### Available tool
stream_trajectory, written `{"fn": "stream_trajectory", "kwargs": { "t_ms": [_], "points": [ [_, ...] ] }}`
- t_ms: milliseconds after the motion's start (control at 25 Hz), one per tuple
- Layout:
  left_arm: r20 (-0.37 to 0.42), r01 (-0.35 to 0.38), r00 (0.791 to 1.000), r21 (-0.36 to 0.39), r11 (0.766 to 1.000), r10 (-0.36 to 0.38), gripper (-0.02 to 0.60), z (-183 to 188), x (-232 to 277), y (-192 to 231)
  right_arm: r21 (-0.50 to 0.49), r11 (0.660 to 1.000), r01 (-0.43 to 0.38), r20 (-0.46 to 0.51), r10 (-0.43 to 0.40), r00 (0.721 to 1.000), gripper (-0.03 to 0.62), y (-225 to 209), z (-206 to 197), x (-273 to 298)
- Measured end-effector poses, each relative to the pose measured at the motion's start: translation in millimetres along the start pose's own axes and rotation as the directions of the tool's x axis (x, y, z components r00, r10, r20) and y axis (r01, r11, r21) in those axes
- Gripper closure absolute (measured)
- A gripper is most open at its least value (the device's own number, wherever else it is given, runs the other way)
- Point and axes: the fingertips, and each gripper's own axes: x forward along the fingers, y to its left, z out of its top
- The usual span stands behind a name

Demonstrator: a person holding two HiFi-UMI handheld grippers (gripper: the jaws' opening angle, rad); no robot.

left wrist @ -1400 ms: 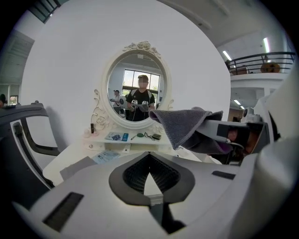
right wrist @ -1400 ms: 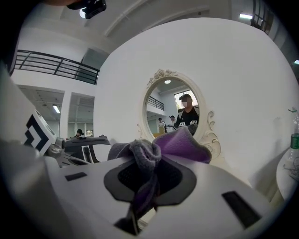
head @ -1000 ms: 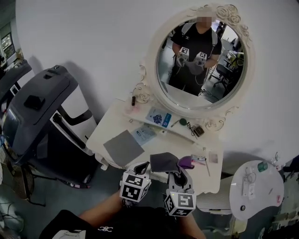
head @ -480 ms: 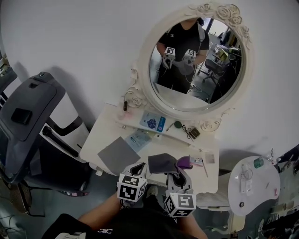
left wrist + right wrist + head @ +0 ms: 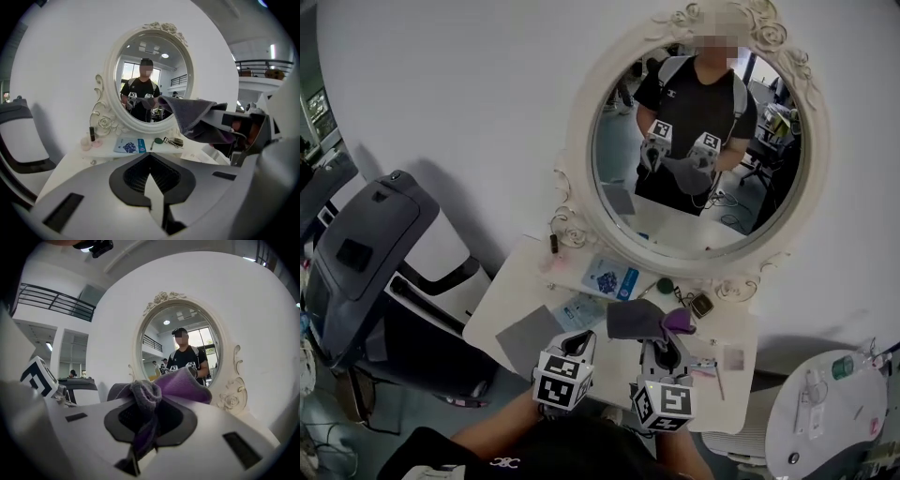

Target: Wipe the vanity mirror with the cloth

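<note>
The oval vanity mirror (image 5: 694, 141) in its ornate white frame hangs above a white vanity table (image 5: 511, 295). It reflects a person holding both grippers. My right gripper (image 5: 664, 349) is shut on a grey and purple cloth (image 5: 639, 319), which drapes forward over the table. In the right gripper view the cloth (image 5: 154, 397) bunches between the jaws, in front of the mirror (image 5: 180, 350). My left gripper (image 5: 578, 345) hovers beside it, shut and holding nothing. From the left gripper view the mirror (image 5: 150, 82) lies ahead and the cloth (image 5: 197, 117) hangs at the right.
A second grey cloth (image 5: 528, 336) lies flat on the table's left part. On the shelf sit a blue card (image 5: 614, 278), a small dark bottle (image 5: 554, 244) and small items (image 5: 701, 305). A treadmill (image 5: 366, 253) stands at the left, a round white side table (image 5: 825, 403) at the right.
The head view has shifted, so the mirror now sits larger and nearer. Both grippers hold much the same place low in view, the cloth still in the right one.
</note>
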Motion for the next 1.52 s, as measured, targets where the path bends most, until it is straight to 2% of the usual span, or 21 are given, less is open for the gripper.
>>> {"fn": "stream_trajectory", "kwargs": {
  "t_ms": [80,240,400,640,800,920,1040,1120,1320,1520],
  "points": [
    [-0.011,-0.021,1.0,0.025,0.999,0.021,0.581,9.8,16.6,-4.3,0.015,1.0,-0.013,0.013,0.013,1.0,0.542,-14.9,2.7,11.2],
    [-0.022,-0.027,0.999,0.025,0.999,0.027,0.581,25.8,41.0,-19.4,0.064,0.998,-0.016,-0.04,0.018,0.999,0.542,-50.2,-14.1,30.7],
    [-0.03,-0.021,0.999,0.018,1.0,0.021,0.581,22.3,51.0,-21.9,0.033,0.999,-0.004,-0.056,0.006,0.998,0.542,-78.1,-15.8,55.8],
    [-0.036,-0.051,0.998,-0.034,0.998,0.05,0.583,17.8,50.4,27.4,0.04,0.997,0.06,0.038,-0.061,0.997,0.542,-80.7,19.7,79.2],
    [0.016,-0.031,0.999,-0.098,0.995,0.033,0.582,38.2,46.6,55.2,0.005,0.995,0.1,0.124,-0.1,0.987,0.542,-76.2,60.5,81.6],
    [0.047,-0.014,0.999,-0.11,0.994,0.019,0.581,46.4,43.7,64.5,-0.005,0.974,0.226,0.206,-0.22,0.953,0.542,-106.6,98.2,83.2],
    [0.067,0.002,0.998,-0.119,0.993,0.006,0.581,49.4,41.9,67.9,0.051,0.933,0.356,0.243,-0.358,0.902,0.542,-151.6,121.9,83.7],
    [0.081,0.005,0.997,-0.117,0.993,0.005,0.581,52.8,41.4,70.2,0.071,0.906,0.418,0.265,-0.421,0.868,0.542,-176.7,136.1,84.3],
    [0.082,0.008,0.997,-0.118,0.993,0.002,0.581,53.3,43.0,69.6,0.111,0.853,0.51,0.291,-0.518,0.804,0.542,-224.8,158.8,87.5],
    [0.062,0.004,0.998,-0.121,0.993,0.003,0.581,47.9,41.8,66.1,0.096,0.824,0.558,0.295,-0.559,0.775,0.542,-256.5,180.6,96.2]
  ]
}}
